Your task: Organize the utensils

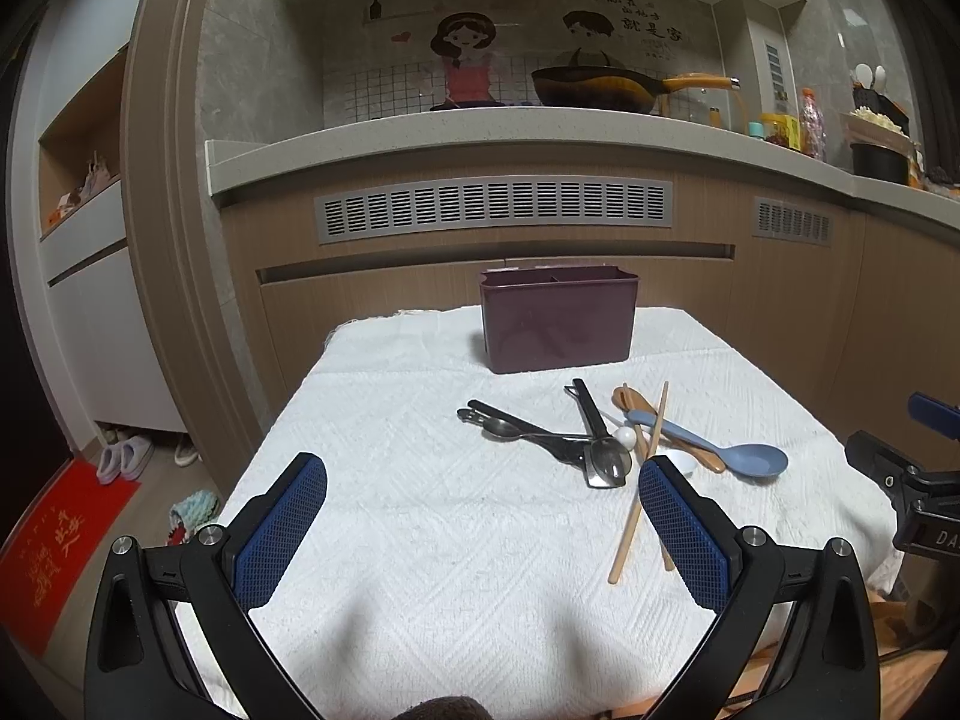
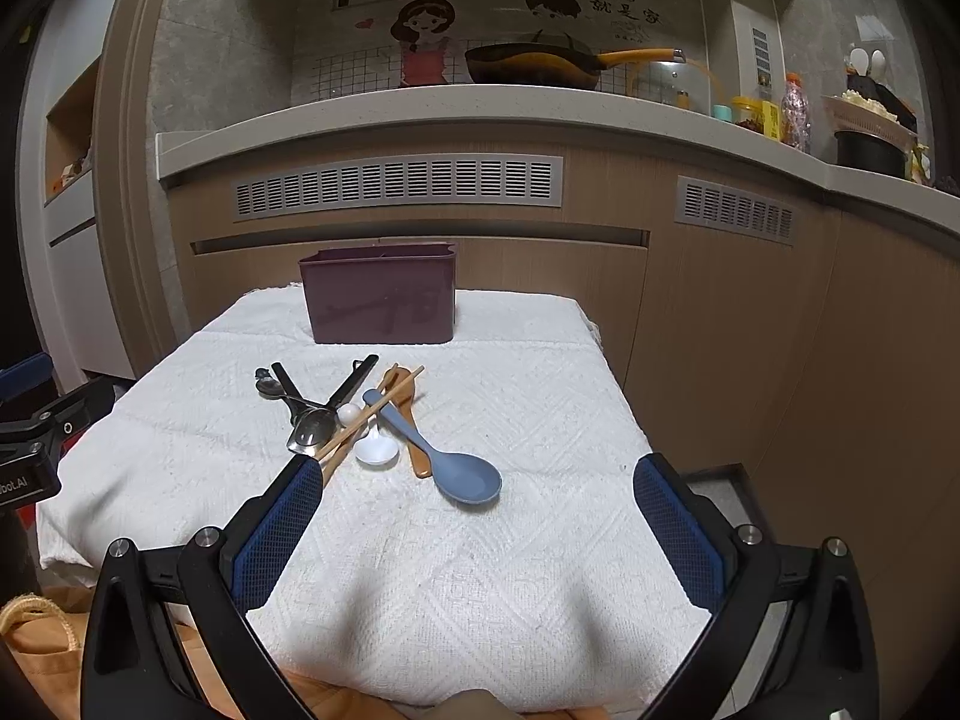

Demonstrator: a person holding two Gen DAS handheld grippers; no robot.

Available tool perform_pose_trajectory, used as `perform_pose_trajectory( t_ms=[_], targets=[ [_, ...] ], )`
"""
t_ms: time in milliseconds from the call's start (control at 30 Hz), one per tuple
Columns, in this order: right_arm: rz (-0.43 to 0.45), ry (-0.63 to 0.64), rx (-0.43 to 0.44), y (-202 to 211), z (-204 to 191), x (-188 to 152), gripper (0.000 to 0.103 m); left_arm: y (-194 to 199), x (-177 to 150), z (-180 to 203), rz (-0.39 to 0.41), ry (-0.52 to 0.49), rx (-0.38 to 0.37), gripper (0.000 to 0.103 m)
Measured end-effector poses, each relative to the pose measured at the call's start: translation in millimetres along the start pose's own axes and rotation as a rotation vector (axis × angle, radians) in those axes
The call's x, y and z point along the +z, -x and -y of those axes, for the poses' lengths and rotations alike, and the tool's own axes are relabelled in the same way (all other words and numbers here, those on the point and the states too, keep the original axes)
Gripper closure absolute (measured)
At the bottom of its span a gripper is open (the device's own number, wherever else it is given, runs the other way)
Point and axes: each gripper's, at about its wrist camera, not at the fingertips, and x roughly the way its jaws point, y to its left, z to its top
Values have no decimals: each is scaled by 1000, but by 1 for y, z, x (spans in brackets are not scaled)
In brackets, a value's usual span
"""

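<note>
Nearest to the camera in the left wrist view is the left gripper (image 1: 483,468), with its two blue pads spread wide apart and nothing between them. It hangs low over the white towel (image 1: 420,540), pointing toward 12 o'clock. The right gripper (image 2: 479,468) has the same pose in its own view: fingers spread wide, holding nothing, above the near part of the cloth. Part of the right gripper also shows at 3 o'clock in the left view.

The utensils lie in a crossed pile on the towel. Seen from the left gripper they are at about 1 o'clock: a blue spoon (image 1: 750,457), a metal spoon (image 1: 609,459), a pair of wooden chopsticks (image 1: 645,468), a small white spoon (image 1: 681,461) and a wooden spoon (image 1: 636,405) partly under the others. From the right gripper the pile is at about 11 o'clock. One chopstick end is hidden behind the left pad of each gripper.

Behind the pile, at 12 o'clock, a dark purple holder (image 1: 558,318) stands upright on the towel, well apart from both grippers.

The room is a kitchen. A pale countertop (image 1: 480,126) runs across, with a dark wok (image 1: 600,87) with an orange handle on it, and wood cabinets (image 1: 360,300) with grey vents below.
</note>
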Motion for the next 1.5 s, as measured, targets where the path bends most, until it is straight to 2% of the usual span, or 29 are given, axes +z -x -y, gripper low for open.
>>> perform_pose_trajectory(
  t_ms=[400,467,1500],
  targets=[
    [-1,-4,2,0,1,-1,0,-1,-6,2,-4,-3,-1,0],
    [0,-3,2,0,1,-1,0,-1,3,-1,-5,0,-1,0],
    [5,0,-2,2,0,-1,0,-2,1,2,-7,-2,0,0]
  ],
)
